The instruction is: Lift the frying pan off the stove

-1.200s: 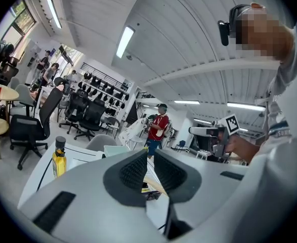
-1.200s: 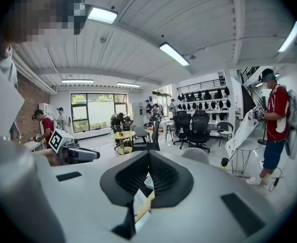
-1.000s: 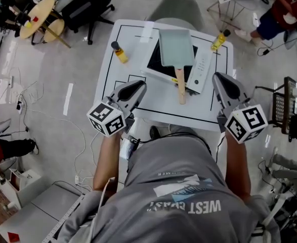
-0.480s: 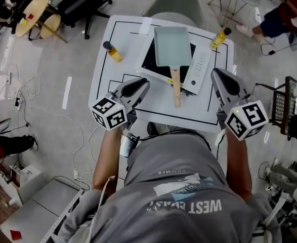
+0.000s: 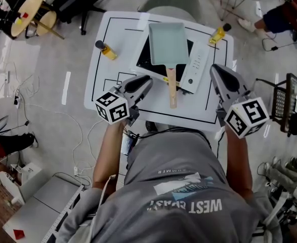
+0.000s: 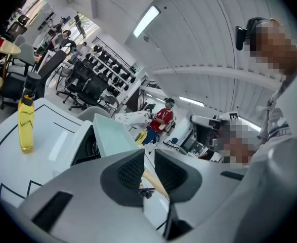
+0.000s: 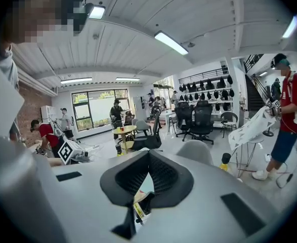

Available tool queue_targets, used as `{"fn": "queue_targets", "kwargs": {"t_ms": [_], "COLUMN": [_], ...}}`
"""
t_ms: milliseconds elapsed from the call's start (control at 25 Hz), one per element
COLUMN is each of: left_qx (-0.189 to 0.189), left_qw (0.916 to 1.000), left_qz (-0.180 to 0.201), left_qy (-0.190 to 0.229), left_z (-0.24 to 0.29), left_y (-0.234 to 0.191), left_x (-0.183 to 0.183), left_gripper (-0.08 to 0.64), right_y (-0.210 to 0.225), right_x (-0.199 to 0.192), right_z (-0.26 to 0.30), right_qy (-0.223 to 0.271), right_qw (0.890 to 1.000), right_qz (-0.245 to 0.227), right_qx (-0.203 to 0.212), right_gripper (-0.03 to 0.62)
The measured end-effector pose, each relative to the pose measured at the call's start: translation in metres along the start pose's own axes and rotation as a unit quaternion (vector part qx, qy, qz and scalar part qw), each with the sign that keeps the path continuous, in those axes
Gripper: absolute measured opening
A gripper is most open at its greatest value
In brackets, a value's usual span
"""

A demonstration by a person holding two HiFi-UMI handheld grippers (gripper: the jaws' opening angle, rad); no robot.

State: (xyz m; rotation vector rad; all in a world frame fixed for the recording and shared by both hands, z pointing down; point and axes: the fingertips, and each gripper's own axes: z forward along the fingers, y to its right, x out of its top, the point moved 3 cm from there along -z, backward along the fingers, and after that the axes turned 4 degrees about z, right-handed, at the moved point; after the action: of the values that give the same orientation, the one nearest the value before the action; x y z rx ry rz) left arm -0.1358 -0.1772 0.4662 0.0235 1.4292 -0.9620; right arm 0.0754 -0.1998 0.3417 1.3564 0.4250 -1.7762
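Your left hand-held gripper [image 5: 146, 81] is just left of centre in the head view, over the near part of the white tabletop [image 5: 113, 29]. Its jaws are all but together, with only a slim gap and nothing between them. Its tip is near the wooden handle [image 5: 172, 87] but clear of it. Your right hand-held gripper [image 5: 216, 70] is right of centre, with its jaws closed tip to tip and empty. It points up the frame, just beside the white control strip [image 5: 196, 67] of the stove [image 5: 147, 59]. The frying pan [image 5: 167, 43], pale green and square, rests flat on the stove's black top in the upper middle of the frame. Its handle runs down the frame toward you, past the stove's near edge and between your two grippers. One yellow bottle [image 5: 107, 50] stands on the tabletop to the upper left of the stove, and a second bottle [image 5: 220, 33] stands at the upper right corner.
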Motion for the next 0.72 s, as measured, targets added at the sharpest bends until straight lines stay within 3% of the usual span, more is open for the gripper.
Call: {"fn": "queue_targets", "kwargs": {"t_ms": [720], "left_qx": [-0.034], "left_qw": [0.9950], "left_qz": [-0.085], "left_qy": [-0.041], "left_z": [0.052], "left_y": [-0.010], "left_x": [-0.049], "left_gripper": [0.116], "right_y": [0.026], "right_x": [-0.011], "right_z": [0.007], "right_qy": [-0.008], "right_qw": [1.000], "right_qz": [0.012], "right_qx": [0.000], "right_gripper": [0.011]}}
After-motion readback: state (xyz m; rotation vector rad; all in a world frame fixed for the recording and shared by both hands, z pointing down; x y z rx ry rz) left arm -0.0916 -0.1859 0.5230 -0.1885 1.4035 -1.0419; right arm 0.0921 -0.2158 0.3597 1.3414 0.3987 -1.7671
